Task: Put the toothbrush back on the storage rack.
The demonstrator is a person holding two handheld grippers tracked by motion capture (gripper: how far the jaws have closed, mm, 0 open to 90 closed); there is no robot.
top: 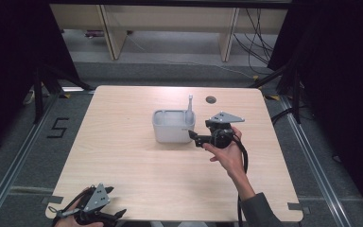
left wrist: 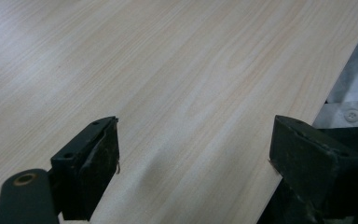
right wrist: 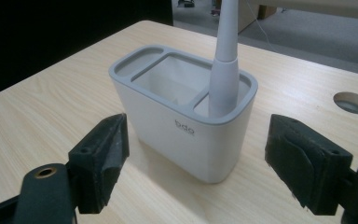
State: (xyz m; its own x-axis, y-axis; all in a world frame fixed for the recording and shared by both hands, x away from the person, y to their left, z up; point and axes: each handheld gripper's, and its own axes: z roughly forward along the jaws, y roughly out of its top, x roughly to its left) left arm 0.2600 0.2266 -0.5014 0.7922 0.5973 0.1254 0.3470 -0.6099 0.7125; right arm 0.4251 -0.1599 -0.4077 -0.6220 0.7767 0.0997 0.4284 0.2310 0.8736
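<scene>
Right tool (top: 192, 136): wide open, nothing between its black jaws. It points at the near side of the holder, just beside it and not touching.
Left tool (top: 118, 215): open too, holding nothing. It sits low at the near left corner of the desk.
Holder (top: 173, 125): a white box with a grey rim, standing in the middle of the desk. In the right gripper view you can see three pockets in its top (right wrist: 182, 112).
Stick (top: 190, 108): a long grey stick, like a brush handle. It stands up in the small end pocket (right wrist: 223, 70), leaning a little.
What looks done: the stick is in its pocket and the tool has let go, I think.
What looks left: maybe just pulling the hand away.
Right hand (top: 227, 153): it reaches in from the bottom right and holds its tool level, aimed left at the holder.
Left hand (top: 68, 217): it sits at the desk edge.
Desk (top: 123, 142): light wood, with a round hole (top: 211, 100) near the far side.
</scene>
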